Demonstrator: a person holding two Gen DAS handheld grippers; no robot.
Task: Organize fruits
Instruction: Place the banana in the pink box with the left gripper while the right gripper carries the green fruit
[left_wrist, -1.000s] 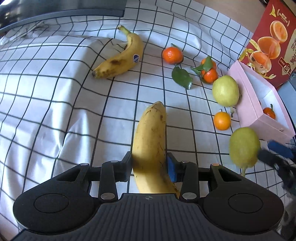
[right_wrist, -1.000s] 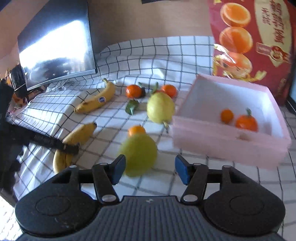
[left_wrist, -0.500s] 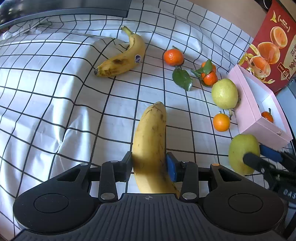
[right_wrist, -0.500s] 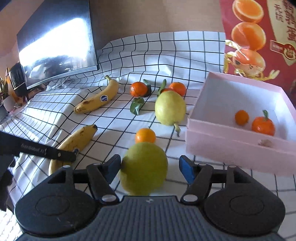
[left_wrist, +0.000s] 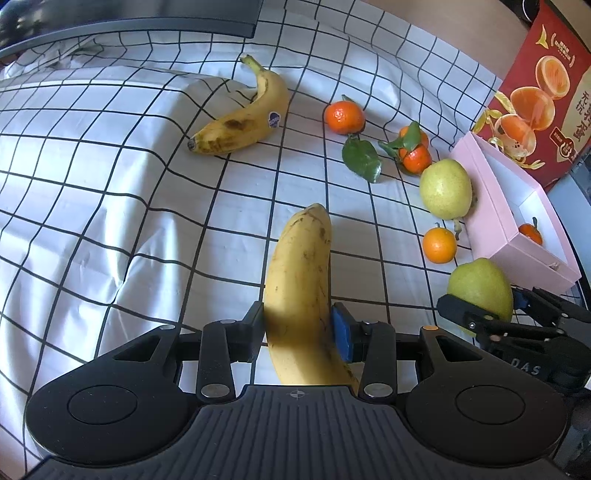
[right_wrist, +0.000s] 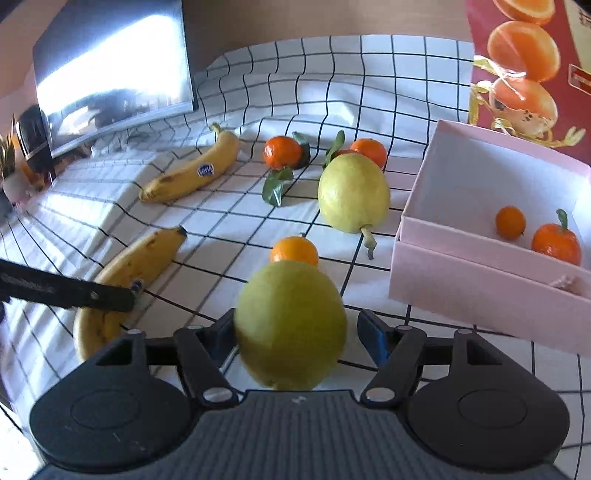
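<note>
The left gripper (left_wrist: 298, 328) is pinching a banana (left_wrist: 301, 280) across its lower half, both pads pressed flat against the peel, the fruit's blunt tip pointing away over the checked cloth (left_wrist: 110, 206). Just to its right, the right gripper (right_wrist: 295, 332) straddles a green pear (right_wrist: 291, 325); its left pad touches the skin, but a sliver of gap shows on the right side, so the tongs look spread around the fruit rather than clamped, though I cannot tell for sure. Right behind that pear sits a small orange (right_wrist: 294, 249), and beyond it a second, yellower pear (right_wrist: 352, 192) lies just beside the wall of the pink box (right_wrist: 480, 291). Inside the box are a tiny orange (right_wrist: 510, 221) and a mandarin with a leaf (right_wrist: 556, 242). Farther back, a loose green leaf (left_wrist: 361, 159) lies between a single mandarin (left_wrist: 344, 117) and a leafy pair of mandarins (left_wrist: 415, 149). A second banana (left_wrist: 243, 122) with a blue sticker lies well off to the left. At the far right stands a red orange-printed carton (left_wrist: 543, 92), and a dark monitor (right_wrist: 110, 70) rises at the back.
</note>
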